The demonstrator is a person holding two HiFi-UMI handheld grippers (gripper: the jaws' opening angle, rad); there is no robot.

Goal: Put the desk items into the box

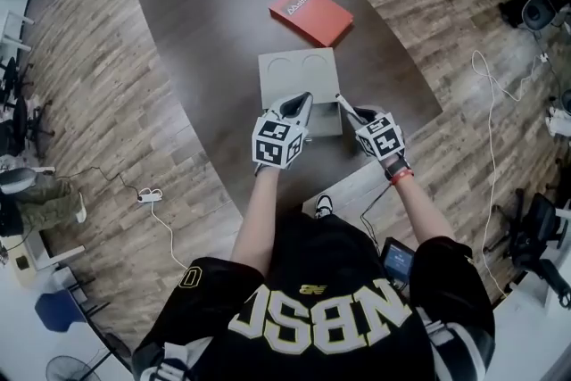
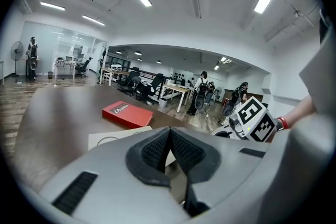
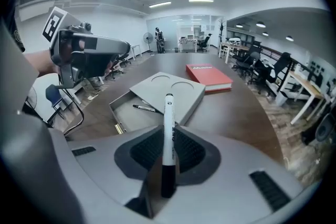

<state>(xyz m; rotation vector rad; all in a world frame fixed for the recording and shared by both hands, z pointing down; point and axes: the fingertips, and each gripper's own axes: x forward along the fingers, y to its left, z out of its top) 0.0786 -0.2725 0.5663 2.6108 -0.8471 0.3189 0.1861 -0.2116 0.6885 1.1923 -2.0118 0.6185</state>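
A dark brown oval table stands on a wood-plank floor in an open office, with desks and chairs along the far side of the room. Towards the table's far end lies a flat red book. Nearer, just in front of both grippers, sits a shallow grey box. Its grey lid with two round recesses is pushed to the far right, so only the near-left part of the tray is uncovered. A thin black pen already lies inside.

The right gripper pinches a white marker with a black end. The marker runs lengthwise along the jaws, its black end buried near their base and its white barrel sticking out past the tips. It points down at the lid's near edge. The left gripper hovers at the left over the box's near end, its jaws pressed together on nothing.

The marker looks bound for the uncovered part of the tray, and that is where trouble could come. The opening is narrow and the barrel points at the lid rather than the gap, so an early release could land the marker on the lid and let it roll onto the table. The long overhang could also strike the lid's edge, twisting the marker in the pads or nudging the lid further shut. The left gripper is close enough to get in the way.
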